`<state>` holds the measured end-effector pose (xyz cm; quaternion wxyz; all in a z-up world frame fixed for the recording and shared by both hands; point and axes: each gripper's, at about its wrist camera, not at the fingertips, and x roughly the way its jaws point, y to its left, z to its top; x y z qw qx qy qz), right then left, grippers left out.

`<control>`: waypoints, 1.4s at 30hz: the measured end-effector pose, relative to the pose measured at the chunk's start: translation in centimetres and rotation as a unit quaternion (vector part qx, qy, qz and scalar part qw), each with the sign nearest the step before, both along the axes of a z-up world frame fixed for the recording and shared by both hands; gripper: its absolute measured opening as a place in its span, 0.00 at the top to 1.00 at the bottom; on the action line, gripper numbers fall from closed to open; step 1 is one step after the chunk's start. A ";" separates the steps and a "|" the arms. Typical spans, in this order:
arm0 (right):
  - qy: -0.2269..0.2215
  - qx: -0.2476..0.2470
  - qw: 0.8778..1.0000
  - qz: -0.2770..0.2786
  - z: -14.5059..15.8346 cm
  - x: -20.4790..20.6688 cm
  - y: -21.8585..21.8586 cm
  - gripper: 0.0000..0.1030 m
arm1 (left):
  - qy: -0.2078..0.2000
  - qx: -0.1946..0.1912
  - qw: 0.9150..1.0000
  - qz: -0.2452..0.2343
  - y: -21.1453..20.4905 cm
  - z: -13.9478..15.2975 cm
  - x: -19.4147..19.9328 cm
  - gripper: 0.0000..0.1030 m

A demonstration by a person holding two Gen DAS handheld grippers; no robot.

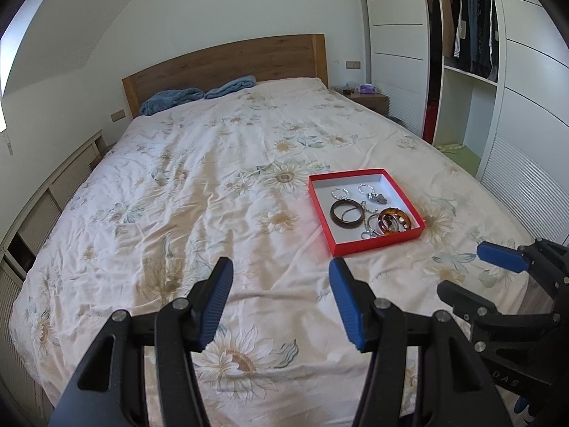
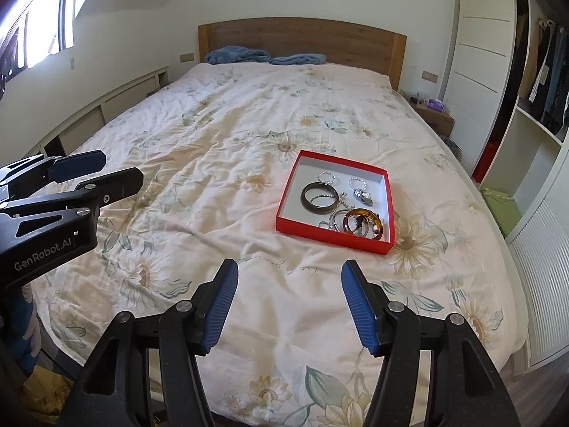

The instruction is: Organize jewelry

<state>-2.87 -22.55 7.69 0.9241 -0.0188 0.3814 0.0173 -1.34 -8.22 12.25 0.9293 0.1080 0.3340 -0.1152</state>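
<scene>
A shallow red box [image 1: 377, 243] [image 2: 330, 236] with a white inside lies on the flowered bedspread. In it are a dark brown bangle [image 1: 333, 213] [image 2: 318, 208], an amber bangle [image 1: 394, 210] [image 2: 362, 211], silver key rings [image 1: 339, 192] [image 2: 326, 177] and a small silver charm [image 1: 378, 199] [image 2: 362, 195]. My left gripper [image 1: 281, 267] [image 2: 119, 167] hovers over the bed, short of the box and to its left, jaws open and empty. My right gripper [image 2: 290, 267] [image 1: 462, 270] hangs over the near part of the bed, also open with nothing between its blue pads.
The bed [image 2: 213, 142] fills the view, with a wooden headboard [image 2: 302, 39] and blue folded blankets [image 2: 238, 55] at its far end. A white wardrobe [image 1: 473, 71] with hanging clothes stands on the right, with a nightstand [image 2: 434, 115] beside it. Low white cabinets [image 2: 106, 106] line the left wall.
</scene>
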 end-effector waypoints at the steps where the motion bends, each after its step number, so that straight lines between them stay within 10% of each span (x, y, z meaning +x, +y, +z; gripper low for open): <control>1: -0.001 0.000 1.000 0.001 0.1 -0.2 0.1 0.41 | -0.003 0.000 1.000 0.002 0.2 0.1 -0.3 0.47; 42: -0.023 -0.004 0.999 0.023 0.5 -2.5 2.7 0.29 | -0.019 -0.001 0.998 0.055 3.4 0.4 -3.0 0.38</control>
